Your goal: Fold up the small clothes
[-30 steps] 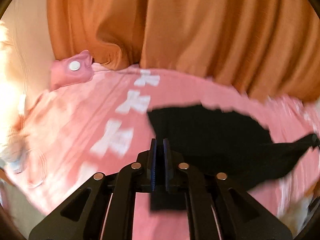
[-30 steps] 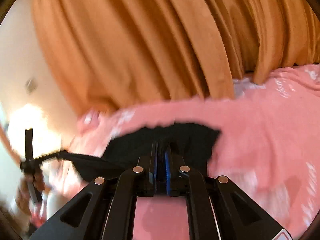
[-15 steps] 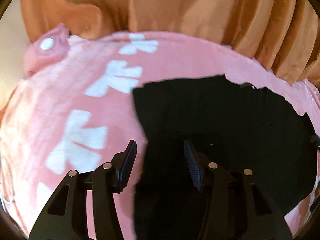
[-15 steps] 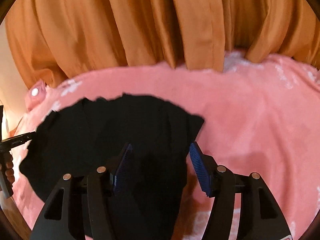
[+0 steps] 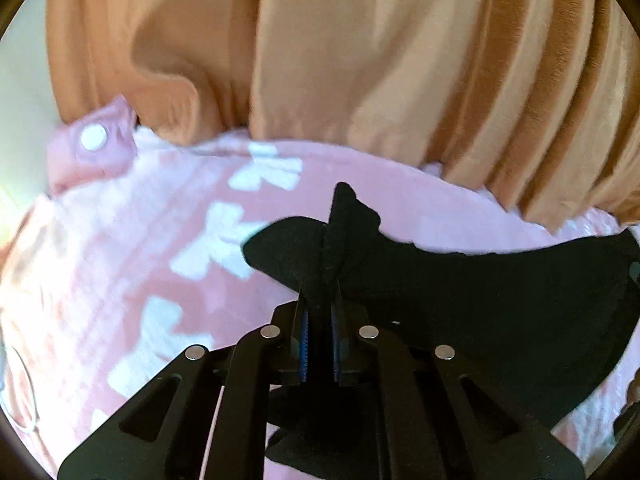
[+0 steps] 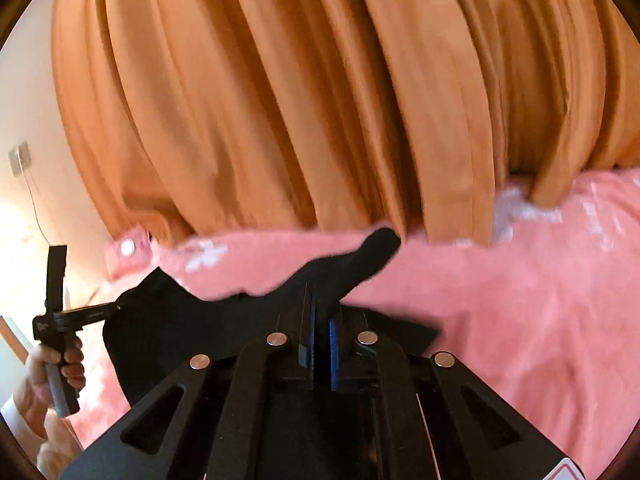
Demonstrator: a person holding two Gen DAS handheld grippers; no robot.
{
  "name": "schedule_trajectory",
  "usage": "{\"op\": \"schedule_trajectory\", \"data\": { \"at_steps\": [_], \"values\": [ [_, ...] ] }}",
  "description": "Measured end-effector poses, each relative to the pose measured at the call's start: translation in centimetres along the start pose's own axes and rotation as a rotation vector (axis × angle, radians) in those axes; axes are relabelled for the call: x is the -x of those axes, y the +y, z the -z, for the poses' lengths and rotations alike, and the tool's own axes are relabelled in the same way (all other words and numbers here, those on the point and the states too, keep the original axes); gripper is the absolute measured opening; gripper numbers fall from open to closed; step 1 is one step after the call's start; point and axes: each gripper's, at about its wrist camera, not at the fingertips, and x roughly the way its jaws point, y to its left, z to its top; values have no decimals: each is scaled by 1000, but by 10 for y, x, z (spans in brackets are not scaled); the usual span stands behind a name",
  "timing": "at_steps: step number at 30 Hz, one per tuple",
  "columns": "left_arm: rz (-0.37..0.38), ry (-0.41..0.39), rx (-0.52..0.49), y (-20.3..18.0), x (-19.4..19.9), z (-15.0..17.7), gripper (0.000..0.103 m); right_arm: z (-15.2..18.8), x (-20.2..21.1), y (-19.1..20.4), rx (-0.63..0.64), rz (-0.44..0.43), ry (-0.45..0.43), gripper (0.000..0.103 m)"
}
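A small black garment hangs stretched between my two grippers, lifted above a pink blanket with white bows. My left gripper is shut on one corner of the garment, and a fold of cloth sticks up past its fingertips. My right gripper is shut on the other corner of the black garment, with a tip of cloth poking up past it. The left gripper also shows in the right wrist view, held in a hand at the far left.
Orange curtains hang right behind the bed and fill the top of both views. A pink pillow corner with a white button lies at the back left. A pale wall is to the left.
Half a second ago both grippers were open over the garment lying flat. Now both have shut on its corners and lifted it off the blanket.
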Motion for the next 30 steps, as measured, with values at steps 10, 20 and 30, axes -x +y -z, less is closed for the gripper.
{"op": "schedule_trajectory", "data": {
  "at_steps": [10, 20, 30],
  "values": [
    [-34, 122, 86, 28, -30, 44, 57, 60, -37, -55, -210, 136, 277, 37],
    [18, 119, 143, 39, -16, 108, 65, 137, 0, -8, -273, 28, 382, 63],
    [227, 230, 90, 47, 89, 111, 4, 81, 61, -14, -253, -98, 337, 7]
  ]
}}
